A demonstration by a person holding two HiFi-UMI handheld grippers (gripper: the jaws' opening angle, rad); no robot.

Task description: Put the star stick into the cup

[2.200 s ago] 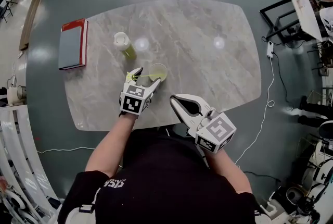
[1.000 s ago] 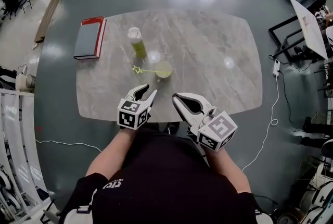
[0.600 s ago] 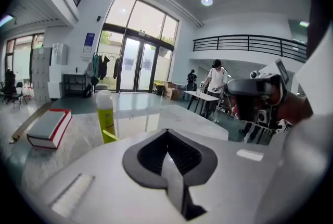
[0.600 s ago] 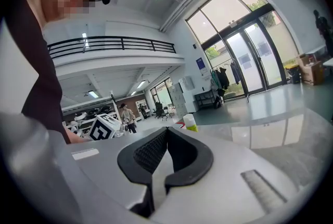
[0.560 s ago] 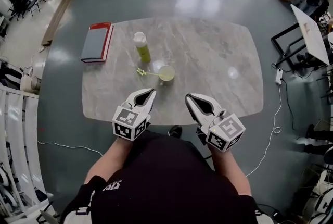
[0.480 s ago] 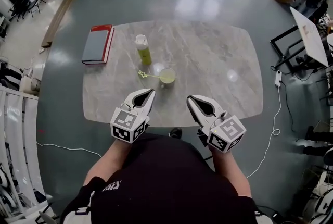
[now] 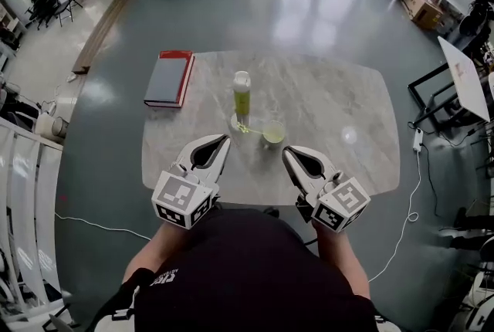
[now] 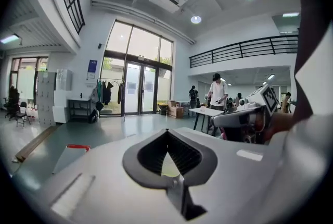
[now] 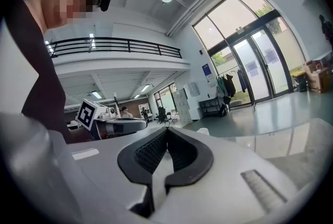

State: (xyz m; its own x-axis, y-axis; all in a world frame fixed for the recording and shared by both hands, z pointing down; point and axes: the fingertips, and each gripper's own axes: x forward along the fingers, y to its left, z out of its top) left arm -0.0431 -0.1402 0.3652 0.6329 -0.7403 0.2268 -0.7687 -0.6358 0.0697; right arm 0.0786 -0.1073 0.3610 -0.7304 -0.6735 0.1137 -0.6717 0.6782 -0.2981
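In the head view a pale green cup [image 7: 273,134] stands on the marble table [image 7: 340,103]. The yellow-green star stick [image 7: 248,129] leans in it, its star end sticking out to the left over the rim. My left gripper [image 7: 224,140] hovers near the table's front edge, below and left of the cup, shut and empty. My right gripper [image 7: 287,153] hovers just below the cup, also shut with nothing in it. In both gripper views the jaws meet at their tips, and each view points up at the room.
A yellow-green bottle with a white cap [image 7: 242,95] stands just behind the cup. A grey book with a red edge [image 7: 169,79] lies at the table's far left. Cables run over the floor [image 7: 409,191] on the right.
My left gripper let go of the stick, drew back from the cup toward me and shut. The stick now stays in the cup. The head view shifted back.
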